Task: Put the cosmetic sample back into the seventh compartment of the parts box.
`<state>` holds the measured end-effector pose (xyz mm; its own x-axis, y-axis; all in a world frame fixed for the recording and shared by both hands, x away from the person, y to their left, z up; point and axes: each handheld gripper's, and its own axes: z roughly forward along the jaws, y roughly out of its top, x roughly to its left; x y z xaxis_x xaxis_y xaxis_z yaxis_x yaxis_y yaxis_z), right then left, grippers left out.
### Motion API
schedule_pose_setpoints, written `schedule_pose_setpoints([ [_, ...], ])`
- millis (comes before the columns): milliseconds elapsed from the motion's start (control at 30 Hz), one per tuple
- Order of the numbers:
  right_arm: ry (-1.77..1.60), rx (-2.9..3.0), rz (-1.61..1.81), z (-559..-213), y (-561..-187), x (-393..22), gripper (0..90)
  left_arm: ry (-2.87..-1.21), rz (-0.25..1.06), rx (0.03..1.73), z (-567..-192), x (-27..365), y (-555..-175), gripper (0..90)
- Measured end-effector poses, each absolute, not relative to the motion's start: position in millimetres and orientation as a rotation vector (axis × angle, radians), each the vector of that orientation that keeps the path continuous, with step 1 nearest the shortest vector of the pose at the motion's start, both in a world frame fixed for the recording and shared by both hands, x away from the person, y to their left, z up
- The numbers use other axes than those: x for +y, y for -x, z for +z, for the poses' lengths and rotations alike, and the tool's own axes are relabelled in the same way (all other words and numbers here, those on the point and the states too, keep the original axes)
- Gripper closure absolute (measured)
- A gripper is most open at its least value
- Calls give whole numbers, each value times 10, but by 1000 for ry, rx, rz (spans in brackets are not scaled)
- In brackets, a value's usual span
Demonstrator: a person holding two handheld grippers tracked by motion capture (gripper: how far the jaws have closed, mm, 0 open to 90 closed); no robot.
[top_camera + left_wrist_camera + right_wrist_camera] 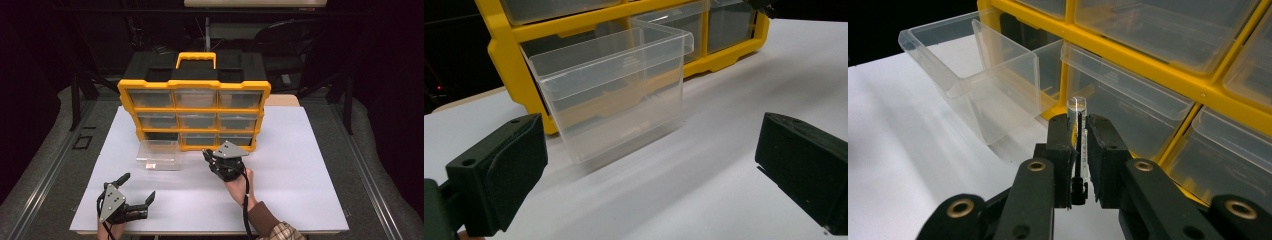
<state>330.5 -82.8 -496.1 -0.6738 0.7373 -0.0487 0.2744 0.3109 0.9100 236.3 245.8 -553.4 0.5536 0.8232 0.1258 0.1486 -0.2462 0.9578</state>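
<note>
Yellow organiser (194, 92): landmark. Clear drawer (159, 154) stands on the table just before its lower-left slot. Right gripper (1077, 131), beside that drawer, clamps a small clear vial (1077, 107). Left gripper (137, 192), well short, spread wide, empty.

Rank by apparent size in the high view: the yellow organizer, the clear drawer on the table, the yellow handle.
1. Yellow organizer
2. Clear drawer, standing apart in front of the organizer
3. Yellow handle, clearly the smallest

claw (651, 165) agape | clear drawer (616, 92) on white table (724, 190); yellow organizer (589, 20) behind
</note>
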Motion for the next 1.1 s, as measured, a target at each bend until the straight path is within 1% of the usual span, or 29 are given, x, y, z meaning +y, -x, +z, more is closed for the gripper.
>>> schedule_pose_setpoints([
  [1100,-853,2111,1359,-4773,-3453,-674,807,-1723,791,816,-5535,2456,-2366,2],
])
